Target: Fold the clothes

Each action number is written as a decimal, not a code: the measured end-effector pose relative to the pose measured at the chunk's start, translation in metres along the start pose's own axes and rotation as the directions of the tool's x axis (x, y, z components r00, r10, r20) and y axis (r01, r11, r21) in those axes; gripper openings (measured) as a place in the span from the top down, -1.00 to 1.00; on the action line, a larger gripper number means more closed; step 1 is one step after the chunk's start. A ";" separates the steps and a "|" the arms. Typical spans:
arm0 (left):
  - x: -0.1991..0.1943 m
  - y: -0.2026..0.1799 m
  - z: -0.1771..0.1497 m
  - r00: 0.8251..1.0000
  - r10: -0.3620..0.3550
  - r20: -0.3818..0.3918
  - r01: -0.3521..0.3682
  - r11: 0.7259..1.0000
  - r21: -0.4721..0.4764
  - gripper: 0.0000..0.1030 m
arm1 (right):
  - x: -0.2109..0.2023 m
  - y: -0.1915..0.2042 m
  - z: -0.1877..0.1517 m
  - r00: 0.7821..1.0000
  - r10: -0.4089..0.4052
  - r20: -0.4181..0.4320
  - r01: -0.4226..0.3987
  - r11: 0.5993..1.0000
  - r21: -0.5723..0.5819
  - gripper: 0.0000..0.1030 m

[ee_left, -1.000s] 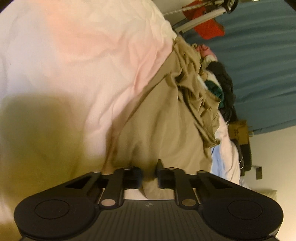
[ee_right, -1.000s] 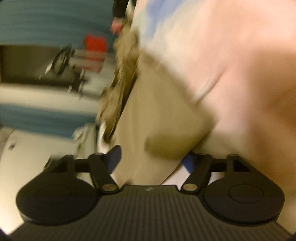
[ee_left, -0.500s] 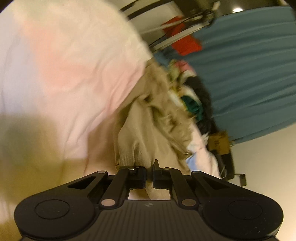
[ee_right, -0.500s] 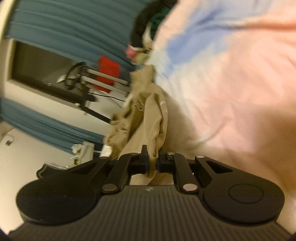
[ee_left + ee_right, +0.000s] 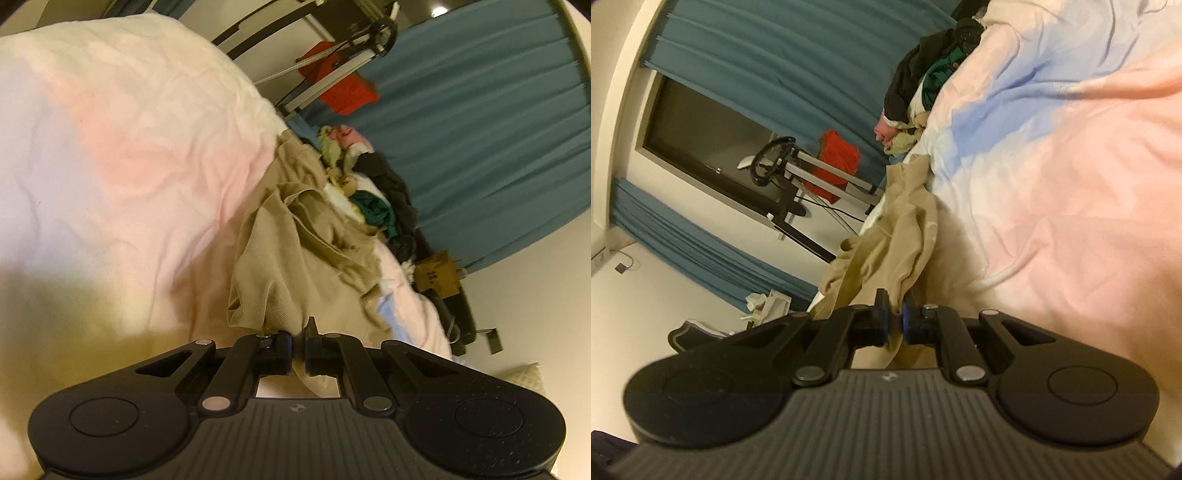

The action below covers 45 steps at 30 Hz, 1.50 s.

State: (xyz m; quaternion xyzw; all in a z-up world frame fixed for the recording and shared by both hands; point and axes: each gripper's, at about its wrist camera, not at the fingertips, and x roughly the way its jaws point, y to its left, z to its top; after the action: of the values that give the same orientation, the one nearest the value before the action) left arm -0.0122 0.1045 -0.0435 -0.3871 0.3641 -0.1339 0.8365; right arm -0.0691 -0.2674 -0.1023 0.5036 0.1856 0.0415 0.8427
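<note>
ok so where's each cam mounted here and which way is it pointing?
Left wrist: sits on the left gripper, looking forward along its jaws, which are shut on the beige garment; beyond it the pink duvet and teal curtain. Only the gripper shows.
Right wrist: sits on the right gripper, jaws shut on the same garment, facing along the bed edge toward the curtain. Only the gripper shows.
Shared: garment, duvet, clothes pile, red cloth, curtain.
</note>
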 end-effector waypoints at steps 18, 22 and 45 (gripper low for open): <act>-0.148 -0.035 -0.077 0.989 -0.148 -0.001 0.147 0.987 -0.069 0.90 | -0.168 0.040 -0.018 0.999 0.034 0.018 -0.034 0.999 0.012 0.81; -0.127 -0.048 -0.060 0.992 -0.126 0.011 0.126 0.991 -0.037 0.88 | -0.153 0.045 -0.007 1.000 0.008 0.027 -0.007 1.000 -0.016 0.81; 0.137 -0.047 0.076 0.985 0.174 -0.011 -0.166 0.956 0.241 0.79 | 0.101 -0.004 0.090 0.975 -0.217 0.052 0.219 0.974 -0.050 0.82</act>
State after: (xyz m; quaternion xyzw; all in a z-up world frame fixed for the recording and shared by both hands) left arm 0.1399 0.0460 -0.0448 -0.2486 0.3908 -0.1105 0.8794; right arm 0.0563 -0.3184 -0.0950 0.4576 0.2190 -0.0577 0.8598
